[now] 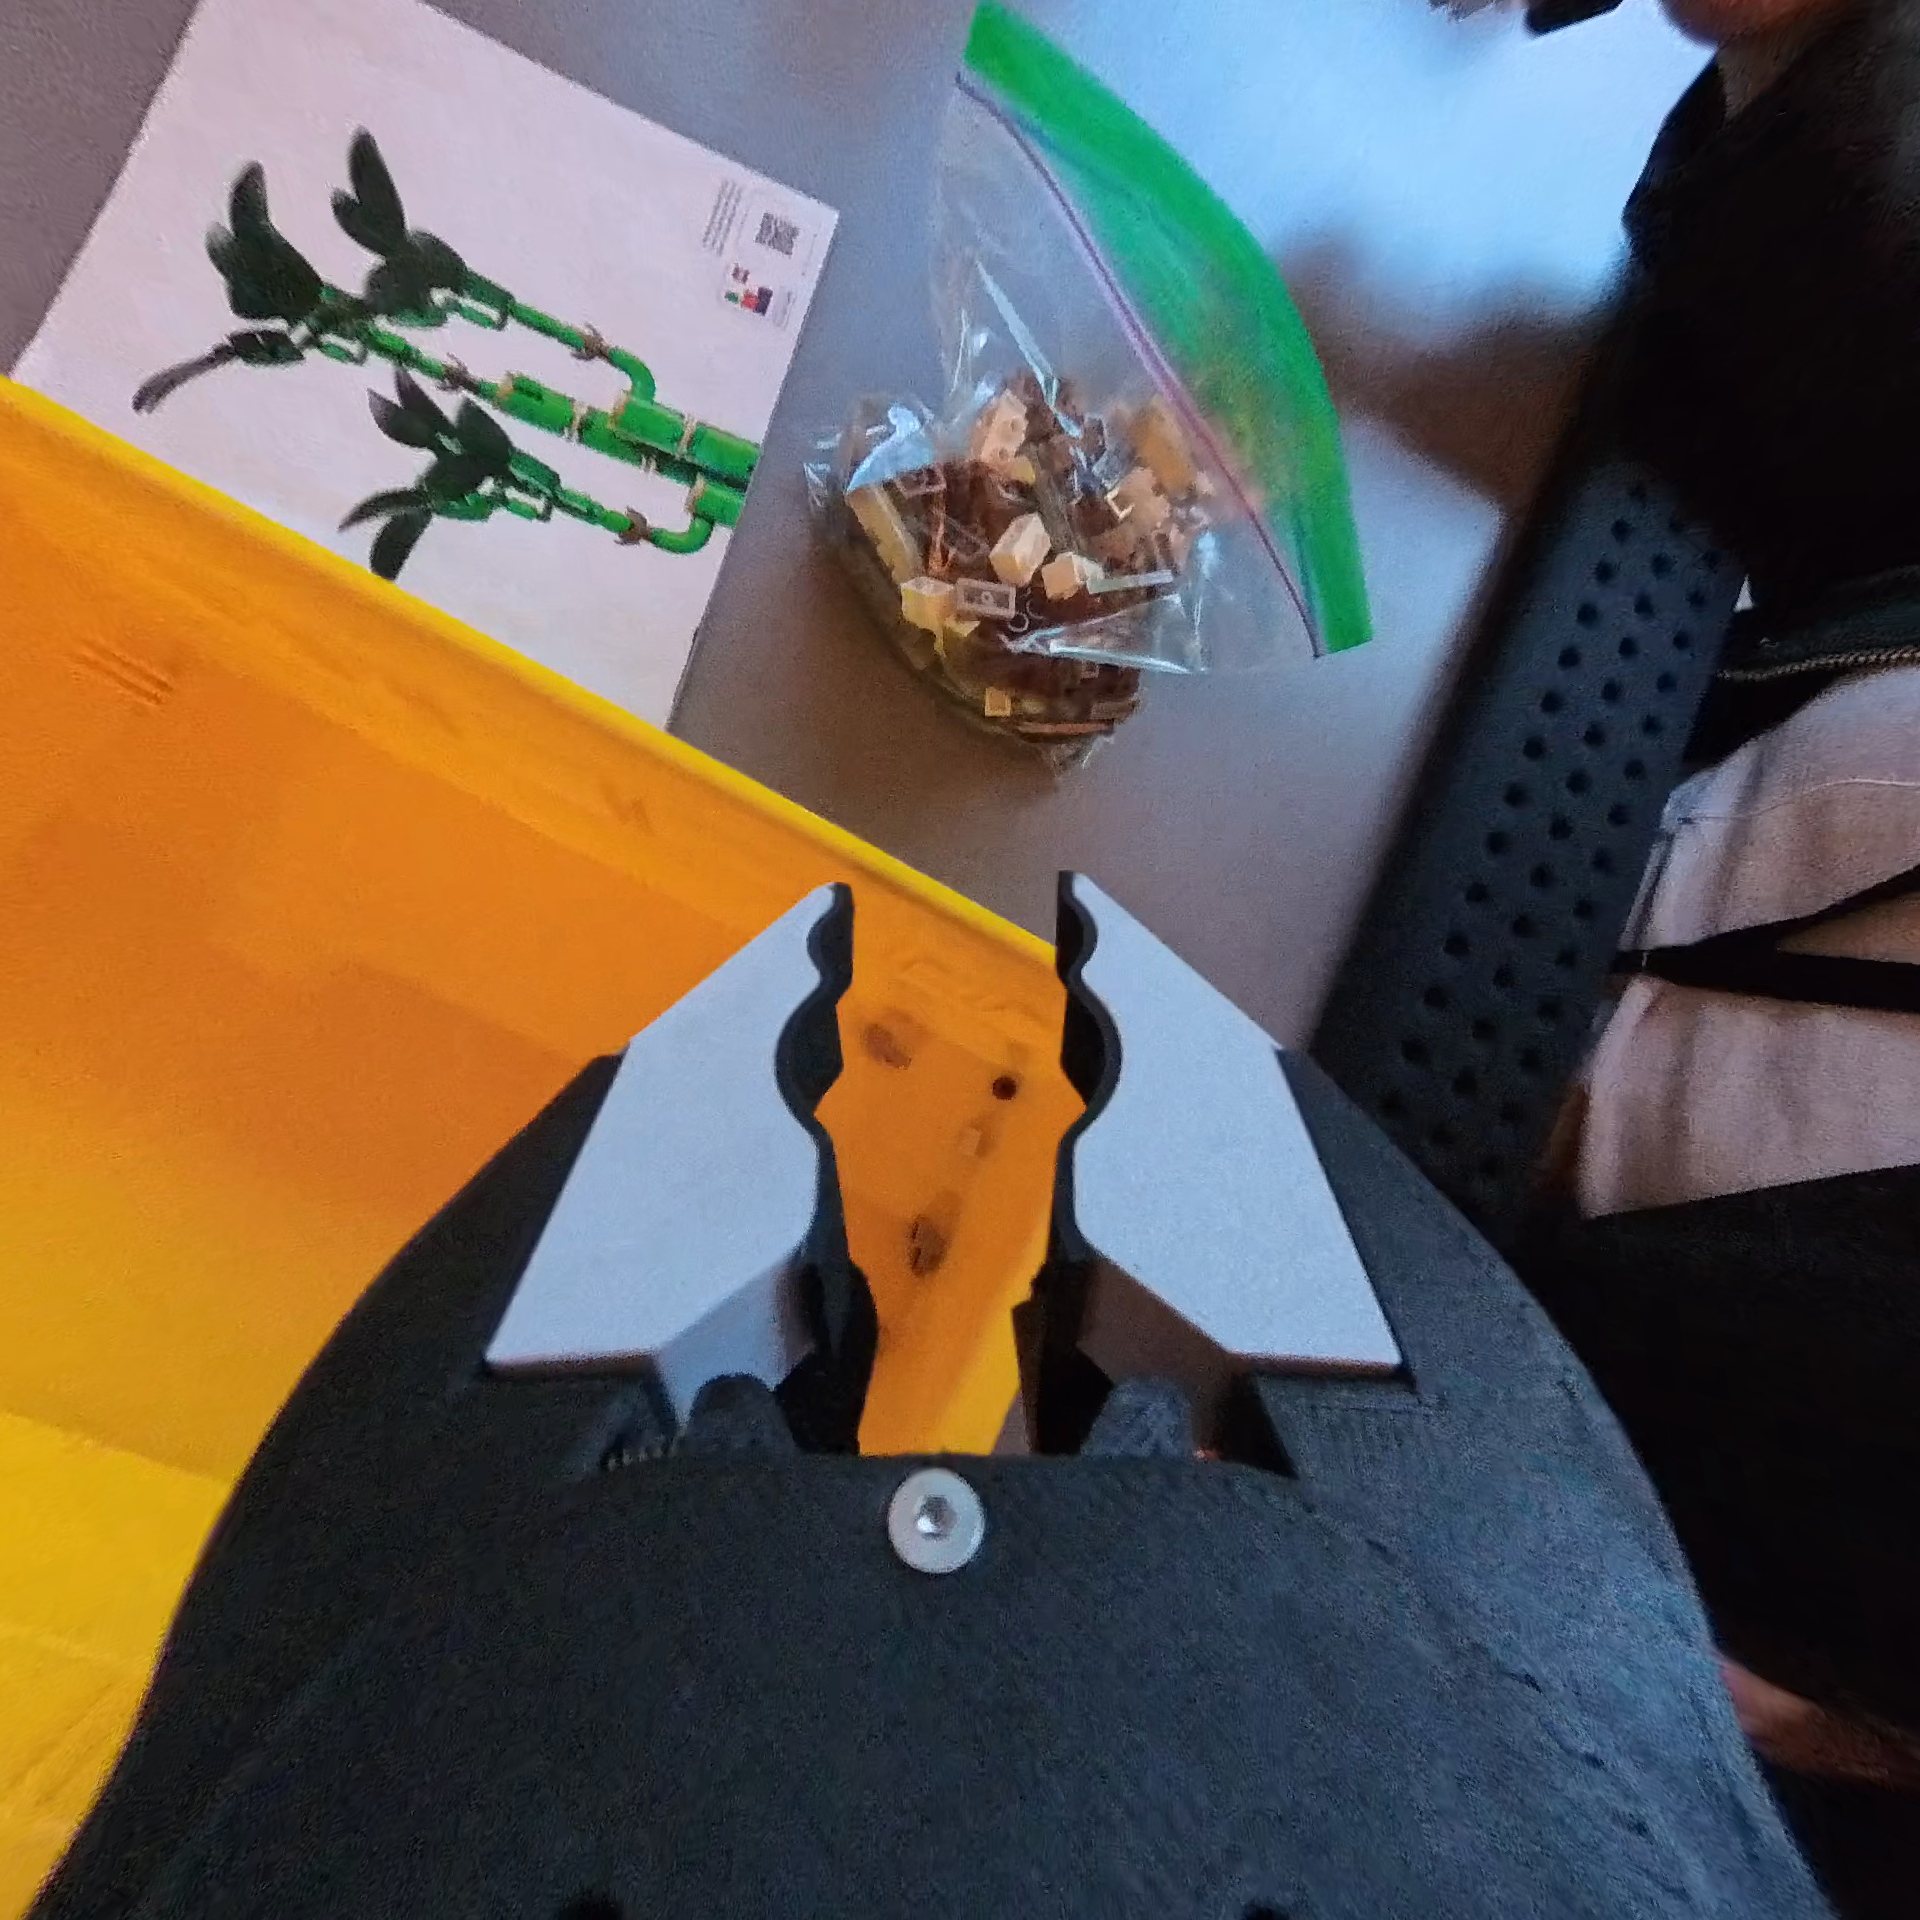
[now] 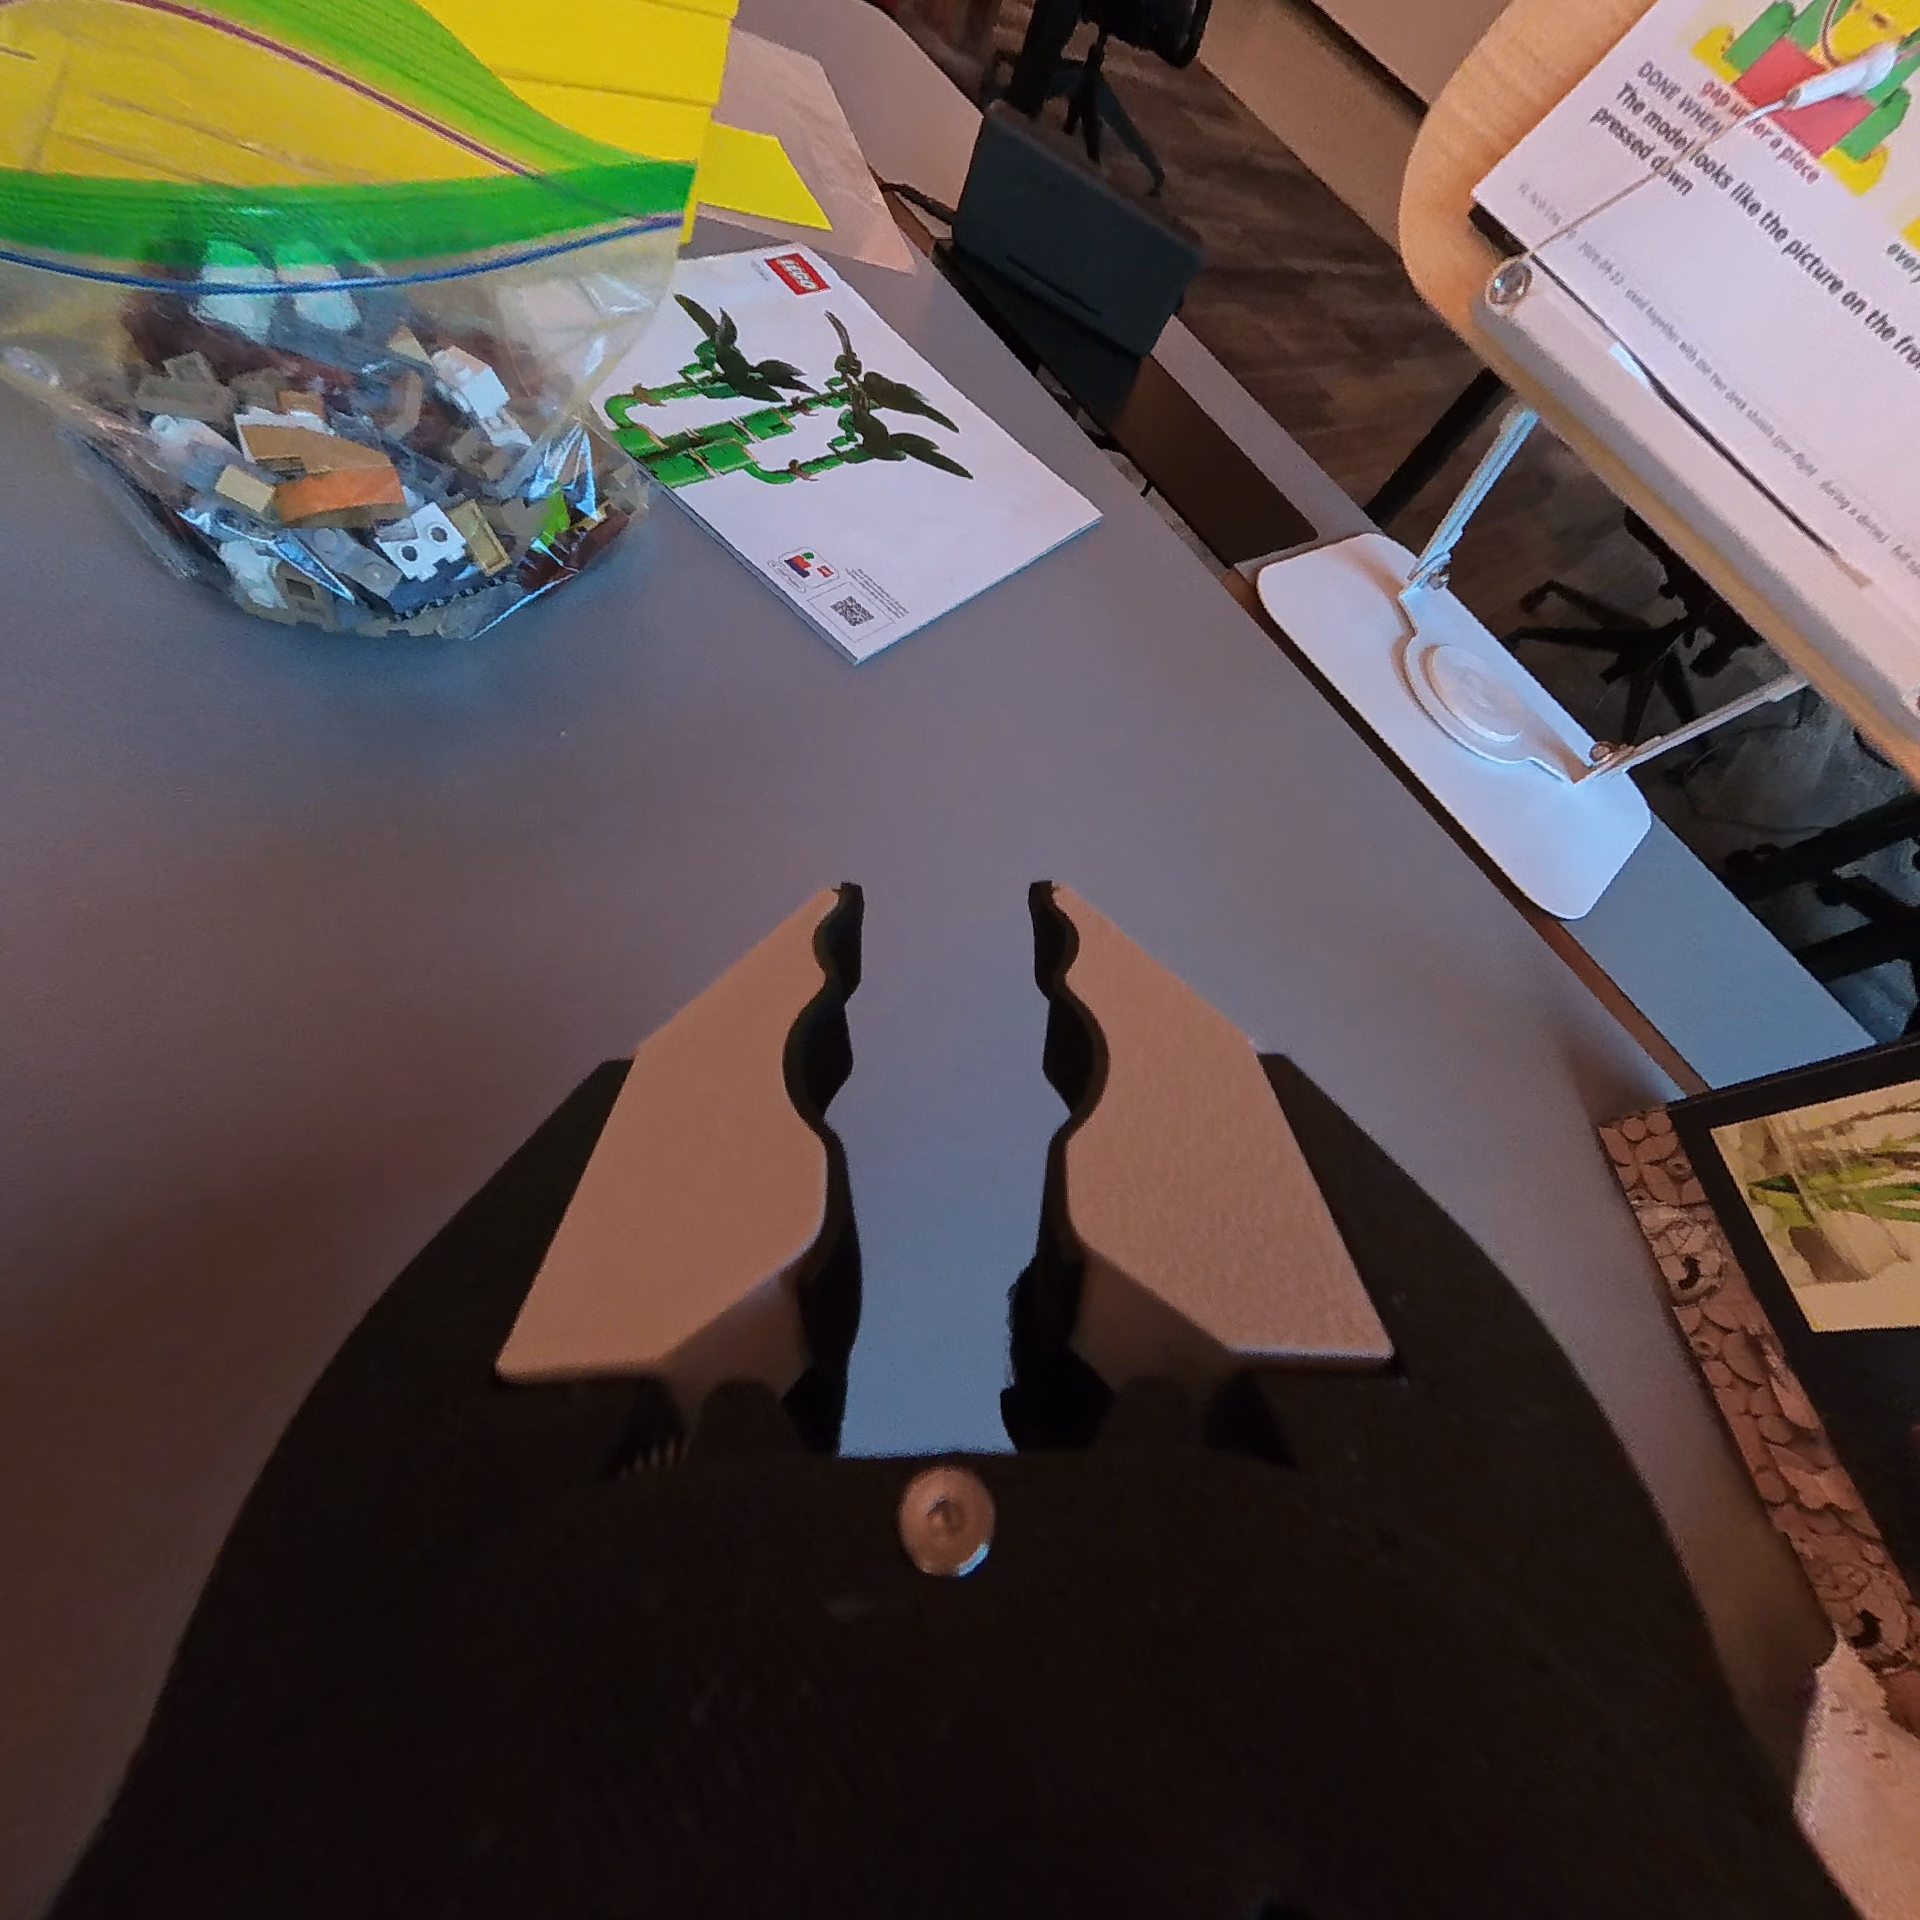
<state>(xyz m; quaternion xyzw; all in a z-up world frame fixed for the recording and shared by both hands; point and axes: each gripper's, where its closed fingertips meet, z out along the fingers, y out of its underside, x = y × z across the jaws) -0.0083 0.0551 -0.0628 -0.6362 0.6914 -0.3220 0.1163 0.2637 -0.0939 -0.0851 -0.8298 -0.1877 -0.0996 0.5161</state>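
Grey desk (image 2: 727,790), smooth surface. Resting on it: a clear zip bag (image 2: 343,436) with a green seal strip (filled with small building pieces), far left; just right of it a white instruction booklet (image 2: 862,488) lying flat; a yellow bin (image 1: 312,935); a white stand base (image 2: 1455,717) at the right edge.

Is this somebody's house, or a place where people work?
Probably a workroom or office, not a house. A grey table holds a zip bag of toy bricks and a building booklet. A printed instruction sheet on a white stand sits beside it, with a black perforated chair.
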